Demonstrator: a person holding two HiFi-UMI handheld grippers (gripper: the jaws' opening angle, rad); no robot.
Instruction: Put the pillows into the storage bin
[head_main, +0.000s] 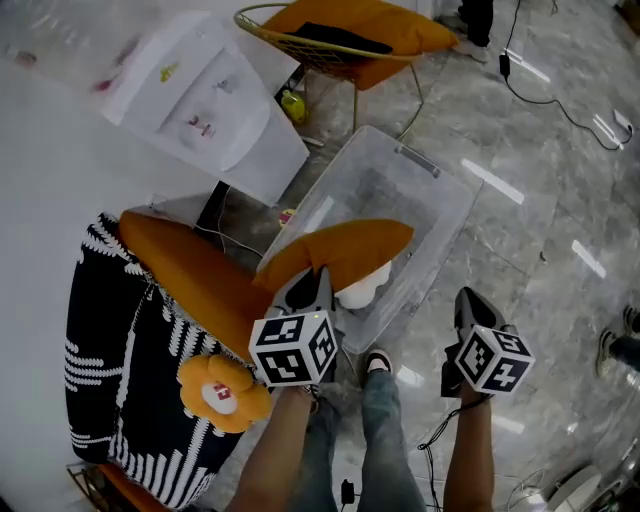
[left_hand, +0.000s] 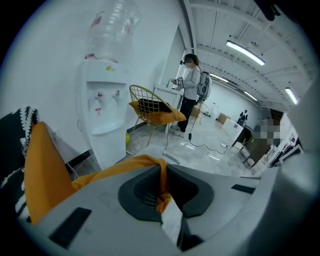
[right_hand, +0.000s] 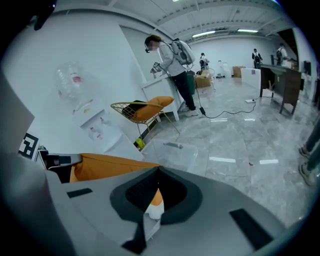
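While the left gripper (head_main: 315, 283) clamps its jaws narrowly on a fold of the long orange fabric pillow (head_main: 345, 250), that pillow hangs across the near corner of the clear plastic storage bin (head_main: 430, 185), above a white object (head_main: 362, 288) inside. The right gripper (head_main: 468, 300) hovers over the grey marble floor (head_main: 560, 200) beside the bin, jaws drawn together with nothing pinched. A second orange pillow (head_main: 195, 275) and a flower-shaped orange cushion (head_main: 222, 392) lie on the black-and-white striped seat (head_main: 100, 340).

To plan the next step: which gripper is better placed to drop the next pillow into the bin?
Left: the left gripper pinches the pillow over the bin; the right gripper holds nothing, off to the side.
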